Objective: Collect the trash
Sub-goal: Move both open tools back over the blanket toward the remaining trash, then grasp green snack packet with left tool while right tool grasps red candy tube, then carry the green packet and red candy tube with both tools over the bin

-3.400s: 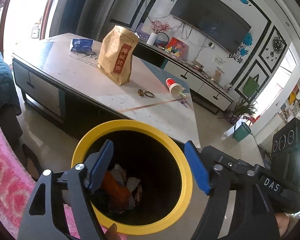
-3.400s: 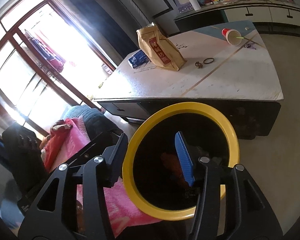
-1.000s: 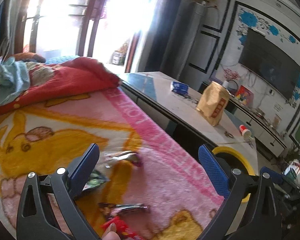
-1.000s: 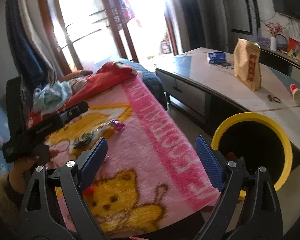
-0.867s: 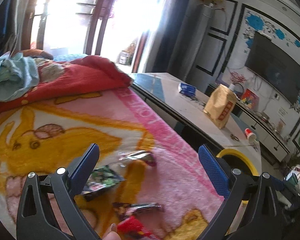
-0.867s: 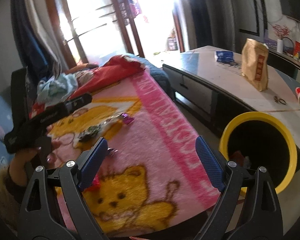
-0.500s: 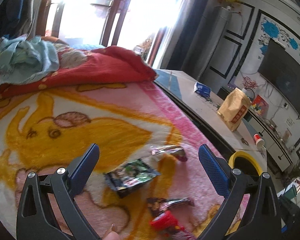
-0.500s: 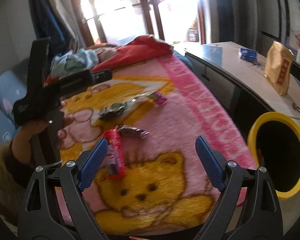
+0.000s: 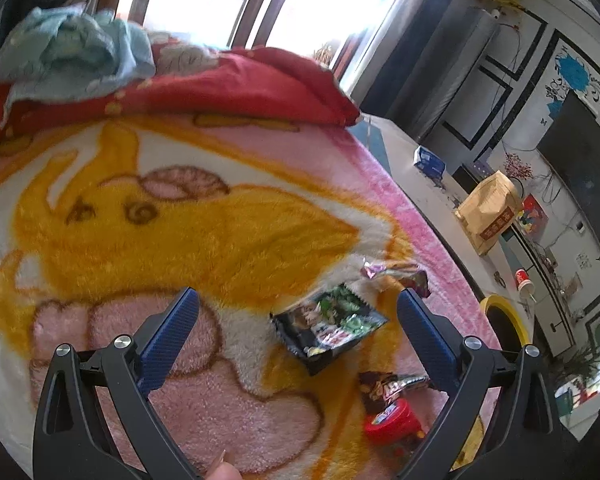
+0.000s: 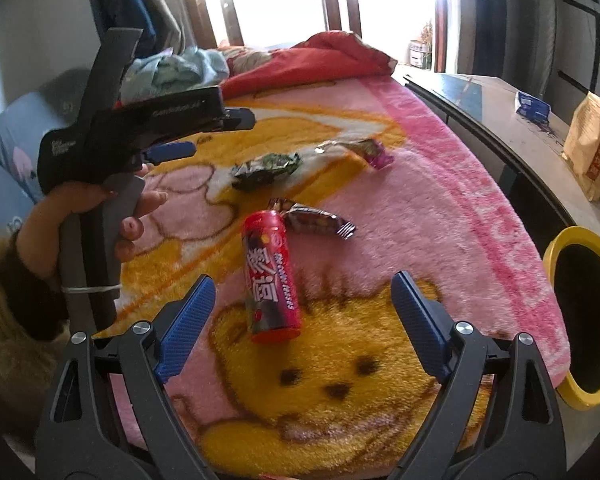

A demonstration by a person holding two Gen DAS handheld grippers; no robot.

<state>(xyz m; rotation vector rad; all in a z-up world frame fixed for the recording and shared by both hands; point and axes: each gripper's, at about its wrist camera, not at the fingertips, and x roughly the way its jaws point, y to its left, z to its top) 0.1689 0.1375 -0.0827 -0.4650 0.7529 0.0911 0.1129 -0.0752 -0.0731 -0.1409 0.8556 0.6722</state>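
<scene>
Trash lies on a pink and yellow blanket (image 10: pixel 440 208). A red snack can (image 10: pixel 270 276) lies on its side just ahead of my right gripper (image 10: pixel 300 300), which hangs open and empty above the blanket. Beyond the can are a dark brown wrapper (image 10: pixel 316 220), a green and black packet (image 10: pixel 266 168) and a purple wrapper (image 10: pixel 364 148). My left gripper (image 9: pixel 296 324) is open too, with the green and black packet (image 9: pixel 328 326) between and beyond its fingertips. In the left wrist view the brown wrapper (image 9: pixel 388 386) and red can (image 9: pixel 392 420) lie lower right. The yellow-rimmed bin (image 10: pixel 580 320) stands right of the bed.
A person's hand (image 10: pixel 88 216) holds the left gripper at the left of the right wrist view. Red bedding (image 9: pixel 236 84) and a pale blue cloth (image 9: pixel 76 52) are heaped at the blanket's far end. A low table (image 10: pixel 512 136) carries a brown paper bag (image 10: pixel 592 148) and a blue packet (image 10: pixel 532 108).
Both grippers have swung away from the bin and sunk toward the blanket. The wrappers and the red can now sit larger and closer to the fingertips. Both stayed open.
</scene>
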